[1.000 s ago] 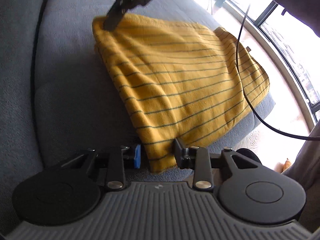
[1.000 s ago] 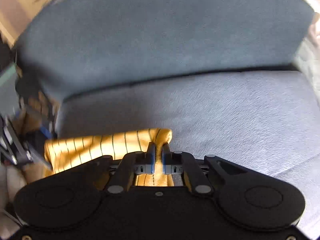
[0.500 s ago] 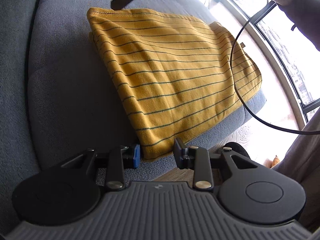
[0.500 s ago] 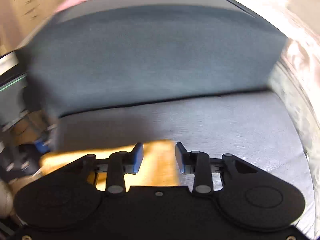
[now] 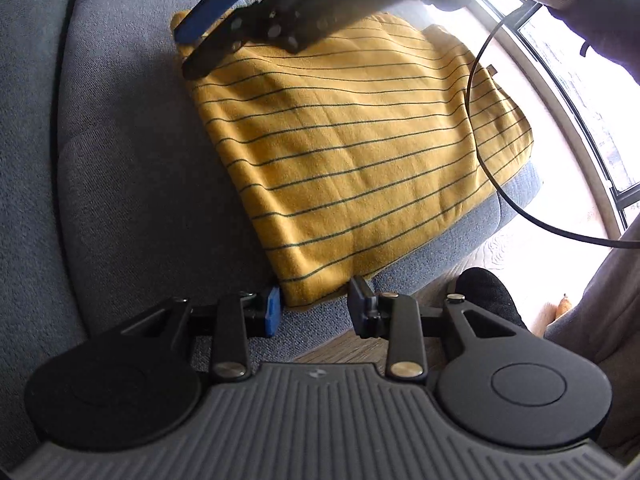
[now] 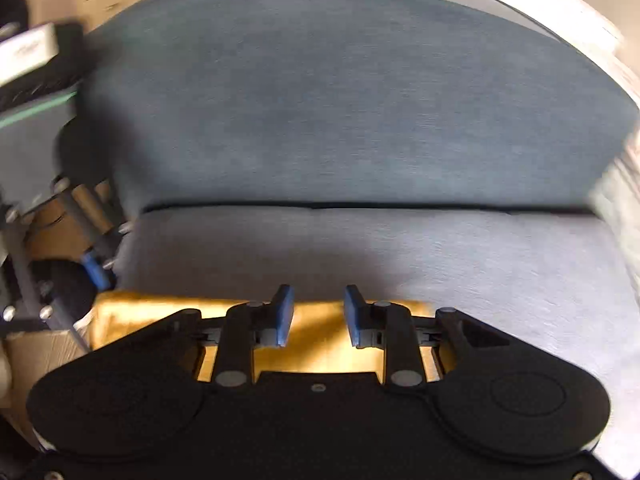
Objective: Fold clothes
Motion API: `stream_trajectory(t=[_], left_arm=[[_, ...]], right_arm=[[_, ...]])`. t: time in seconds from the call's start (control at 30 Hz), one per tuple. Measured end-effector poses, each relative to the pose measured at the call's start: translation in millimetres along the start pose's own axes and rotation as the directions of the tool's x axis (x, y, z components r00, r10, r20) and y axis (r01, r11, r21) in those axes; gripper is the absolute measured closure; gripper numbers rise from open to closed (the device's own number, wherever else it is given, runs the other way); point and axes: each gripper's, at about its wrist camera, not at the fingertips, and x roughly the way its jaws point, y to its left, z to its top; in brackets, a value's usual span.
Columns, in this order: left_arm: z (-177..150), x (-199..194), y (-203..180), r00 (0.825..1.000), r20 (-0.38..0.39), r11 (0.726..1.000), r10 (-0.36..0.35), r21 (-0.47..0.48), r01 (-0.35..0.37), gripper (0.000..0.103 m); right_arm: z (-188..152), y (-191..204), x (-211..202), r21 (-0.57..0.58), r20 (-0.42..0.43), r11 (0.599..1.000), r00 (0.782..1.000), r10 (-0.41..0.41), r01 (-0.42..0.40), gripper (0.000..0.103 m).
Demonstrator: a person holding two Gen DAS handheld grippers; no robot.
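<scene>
The yellow garment (image 5: 352, 152) lies folded on the seat of a grey sofa (image 5: 132, 184), close to the front edge of the cushion. It is a soft knitted cloth with thin dark stripes, folded into a rough rectangle. In the left wrist view its long axis runs from the near corner, just in front of the left gripper (image 5: 314, 310), up to the far corner under the right gripper (image 5: 208, 44); the stripes run across this axis. What kind of garment it is cannot be told, because sleeves and collar are hidden inside the fold. The far right edge is washed out by strong light from the window (image 5: 580, 92).

The left gripper has its jaws wide apart and holds nothing; the near corner of the cloth sits between them but apart from both pads. The right gripper is above the far corner, also spread wide and empty. In its own view (image 6: 318, 316) the picture is blurred, and only a yellow band shows below the fingers. A black cable (image 5: 480, 152) curves over the cloth. The sofa fabric looks coarse and woven.
</scene>
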Motion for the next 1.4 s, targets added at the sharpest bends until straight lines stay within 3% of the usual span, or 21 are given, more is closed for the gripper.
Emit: stream_trajectory(t=[0.1,0.17,0.3,0.53,0.63,0.73,0.87,1.07,1.17,1.4], left_arm=[[0.3,-4.7,-4.8,1.0,-0.007,0.999,0.006,0.036,-0.006,0.065],[-0.2,-7.7,-9.2,1.0,-0.008,0.996,0.028,0.085,-0.027,0.063],[1.1,-5.1,-7.9,1.0,-0.006,0.998,0.014,0.061,-0.014,0.062],[1.8,-8.7,-11.4,0.999,-0.023,0.996,0.034,0.079,-0.032,0.062],[1.9,-10.7,-10.6,0.999,-0.034,0.997,0.035,0.072,-0.032,0.062],[1.7,-10.6,-9.2,0.999,-0.034,0.997,0.032,0.068,-0.029,0.061],[2.0,-9.0,-8.3,0.999,-0.031,0.998,0.023,0.054,-0.021,0.061],[3.3,-9.2,-8.4,0.999,-0.034,0.998,0.028,0.061,-0.026,0.061],[3.8,-9.5,-7.8,0.999,-0.038,0.998,0.032,0.051,-0.03,0.061],[3.6,-10.9,-6.8,0.998,-0.05,0.998,0.042,0.045,-0.04,0.059]], right_arm=[[-5.2,-1.2,-24.0,-0.018,-0.015,1.0,1.0,0.009,-0.01,0.071],[-12.1,9.0,-30.9,-0.073,-0.073,0.997,0.997,0.02,-0.026,0.07],[-27.3,22.6,-20.7,-0.101,-0.144,0.994,0.989,0.036,-0.051,0.071],[-2.9,10.4,-3.8,-0.037,-0.03,0.997,0.997,0.065,-0.066,0.072],[6.3,6.0,4.0,-0.069,-0.024,0.996,0.998,0.053,-0.054,0.072],[11.6,9.3,-13.7,-0.047,-0.003,0.997,0.999,0.052,-0.053,0.072],[4.3,15.1,-46.3,-0.057,-0.044,0.994,0.995,0.088,-0.09,0.068],[-17.2,41.0,-53.0,-0.104,-0.161,0.986,0.98,0.115,-0.132,0.068],[-19.4,44.2,-49.2,-0.13,-0.143,0.986,0.986,0.085,-0.104,0.068],[-3.8,33.0,-46.6,-0.146,-0.085,0.983,0.991,0.103,-0.115,0.066]])
